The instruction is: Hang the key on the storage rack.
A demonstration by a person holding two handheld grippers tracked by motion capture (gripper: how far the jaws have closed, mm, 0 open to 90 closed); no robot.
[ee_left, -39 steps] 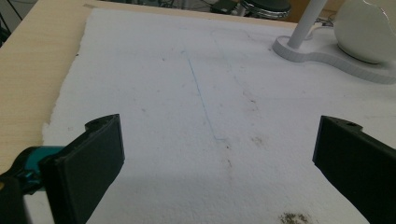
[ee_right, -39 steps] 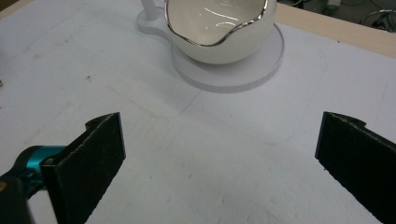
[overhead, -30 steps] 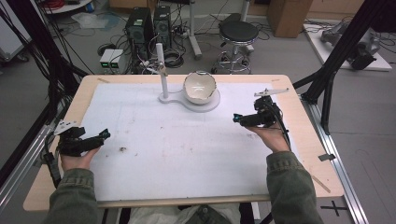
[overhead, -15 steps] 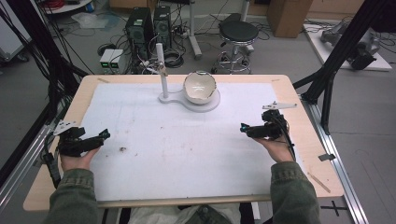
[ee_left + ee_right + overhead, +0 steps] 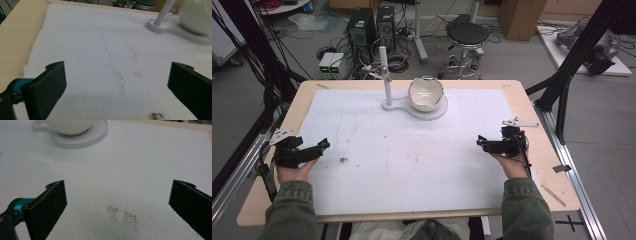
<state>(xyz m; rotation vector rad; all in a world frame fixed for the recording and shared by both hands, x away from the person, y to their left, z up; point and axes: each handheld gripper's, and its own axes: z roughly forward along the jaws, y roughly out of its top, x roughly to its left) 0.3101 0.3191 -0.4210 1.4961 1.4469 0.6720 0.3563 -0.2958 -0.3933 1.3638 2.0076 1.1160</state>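
Both tongs, left tongs (image 5: 323, 145) and right tongs (image 5: 480, 142), gape wide and empty at the table's (image 5: 532, 107) near edges; the white bowl (image 5: 425, 93) sits untouched on its far stand (image 5: 412, 107), so nothing looks started.

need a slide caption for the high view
Both hand-held grippers, left gripper and right gripper, rest open and empty on the white mat, near a bowl.

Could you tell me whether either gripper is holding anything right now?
Nothing is held. The left gripper and the right gripper are both open, with bare white mat between their jaws.
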